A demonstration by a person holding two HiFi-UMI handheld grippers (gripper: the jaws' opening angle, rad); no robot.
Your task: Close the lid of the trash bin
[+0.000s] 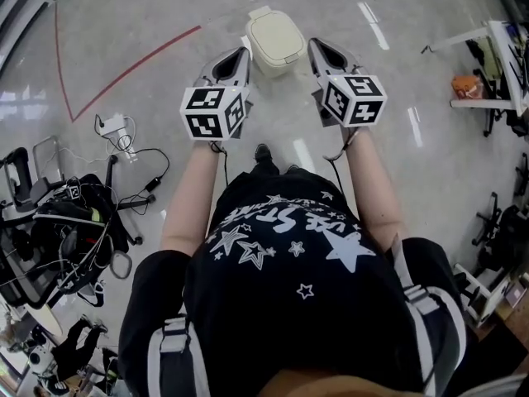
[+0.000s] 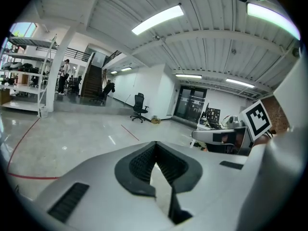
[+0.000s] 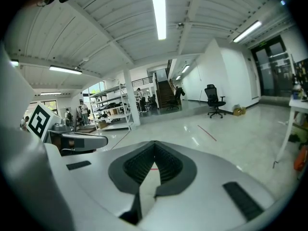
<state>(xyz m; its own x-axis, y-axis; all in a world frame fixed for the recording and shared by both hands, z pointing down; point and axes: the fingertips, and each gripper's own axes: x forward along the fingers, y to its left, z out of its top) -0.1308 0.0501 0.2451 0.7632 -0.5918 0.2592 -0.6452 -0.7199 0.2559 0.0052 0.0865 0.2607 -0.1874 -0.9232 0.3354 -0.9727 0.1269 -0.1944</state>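
The lid [image 1: 275, 35] on the trash bin [image 1: 275, 69] looked already down, so we figured nothing much was left; left tool [image 1: 240, 54] and right tool [image 1: 317, 46] were both pinched together, empty

Small cream-white plastic trash bin [image 1: 274, 46], rounded-rectangular in outline, standing upright on glossy grey floor [image 1: 165, 15], showing from above in head view only. Matching cream lid [image 1: 277, 33] lying flat across top, covering opening, looking shut; shallow rounded panel recessing across its middle. Small pale tab [image 1: 260, 11] sticking out at bin's far edge. Bin sitting just beyond near end of thin red floor line [image 1: 132, 69], not touching it.
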